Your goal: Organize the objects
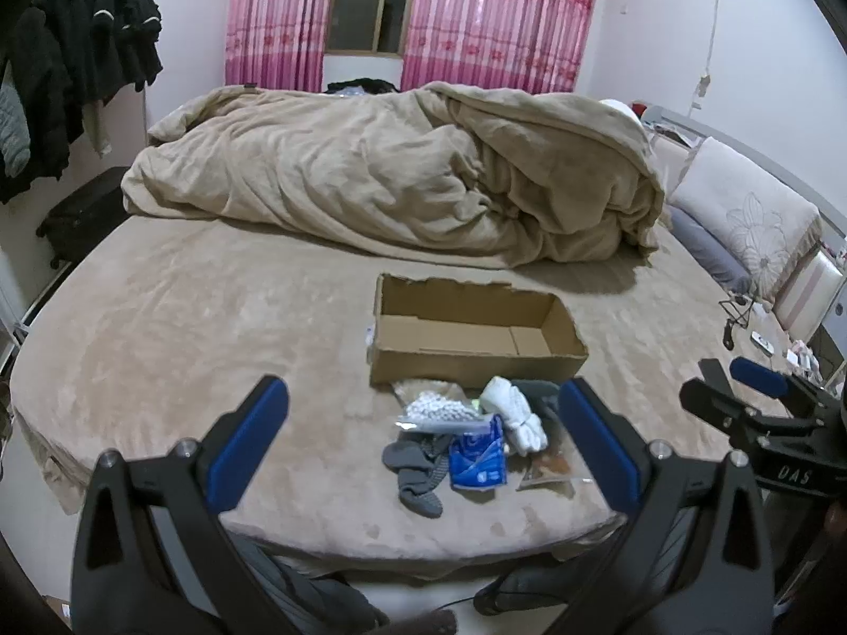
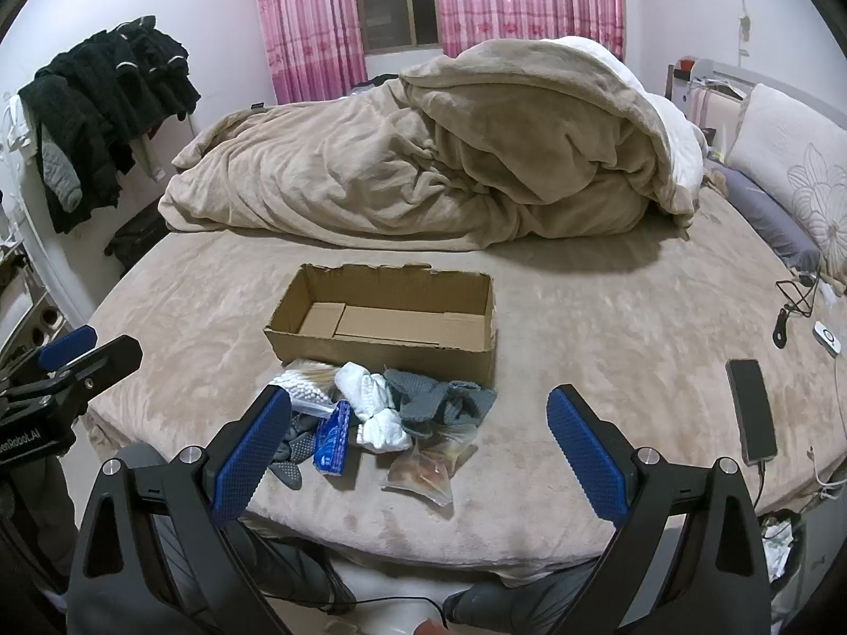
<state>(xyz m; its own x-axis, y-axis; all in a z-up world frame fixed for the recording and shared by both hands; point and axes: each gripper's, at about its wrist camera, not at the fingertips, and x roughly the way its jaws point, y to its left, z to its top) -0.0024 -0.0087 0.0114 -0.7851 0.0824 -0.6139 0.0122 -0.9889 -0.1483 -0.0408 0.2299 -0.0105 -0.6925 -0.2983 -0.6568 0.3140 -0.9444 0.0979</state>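
**Several small items heaped before an empty box, nothing gripped yet**

Both grippers hovering above the near edge of the bed, jaws wide apart, holding nothing: left gripper, right gripper. Cardboard box open and empty in the middle of the bed, torn along its far rim. Heap of things touching its near wall: white socks, grey socks on the right, another grey sock nearest on the left, blue packet, bag of cotton swabs at the far left, clear bag with brown contents at the near right. Phone with cable well apart, at the right edge. Crumpled blanket at the far side.

Task judged as not begun; likely first step, picking one item from the heap.

Risks from here:
- Items overlapping, so closing on one sock may drag its neighbour or the blue packet along.
- Clear bag thin and slippery; possible to slip out, or to pinch the soft bed cover together with it.
- Box light and unanchored; a push against its near wall may slide it away.
- Both grippers aimed at one small heap, so collision between them possible.
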